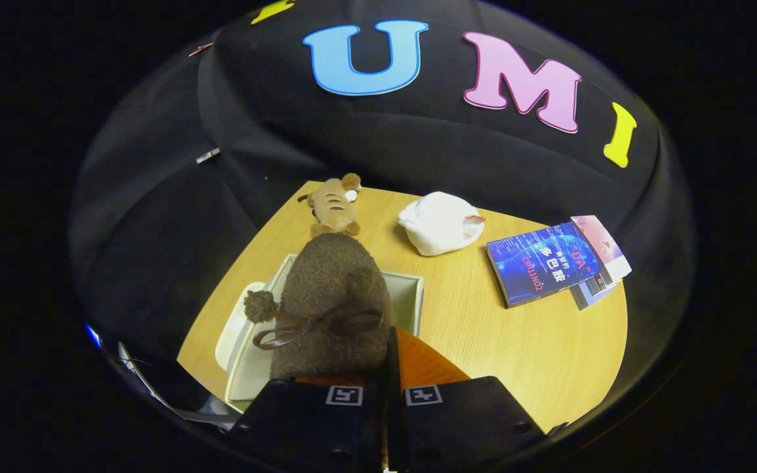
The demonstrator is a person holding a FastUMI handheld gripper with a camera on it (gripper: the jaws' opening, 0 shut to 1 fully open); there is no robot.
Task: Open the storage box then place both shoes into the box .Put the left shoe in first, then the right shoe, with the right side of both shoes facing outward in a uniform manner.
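A brown fuzzy shoe (334,302) is seen held just ahead of the gripper (385,394), over the open storage box (411,295). Its long axis runs straight away from the fingers, the rounded toe pointing toward the far side of the table (536,341) and the heel end nearest the gripper. A pompom (260,305) and a dark ribbon bow (316,325) are carried on the shoe's upper, near its opening. The fingers are drawn together with only a thin gap between them, and the shoe's rear edge appears to be pinched there, with an orange lining (424,364) exposed beside it. The pale box is placed beneath the shoe, its far wall showing beyond the shoe's right flank, and a white lid (234,328) is seen beside it at the table's near-left edge. Beyond the toe a tan plush toy (334,203) is laid on the wood. Further right a white crumpled cloth (441,222) is set, and well apart from it a blue book (539,263) is stacked on other books (605,253).
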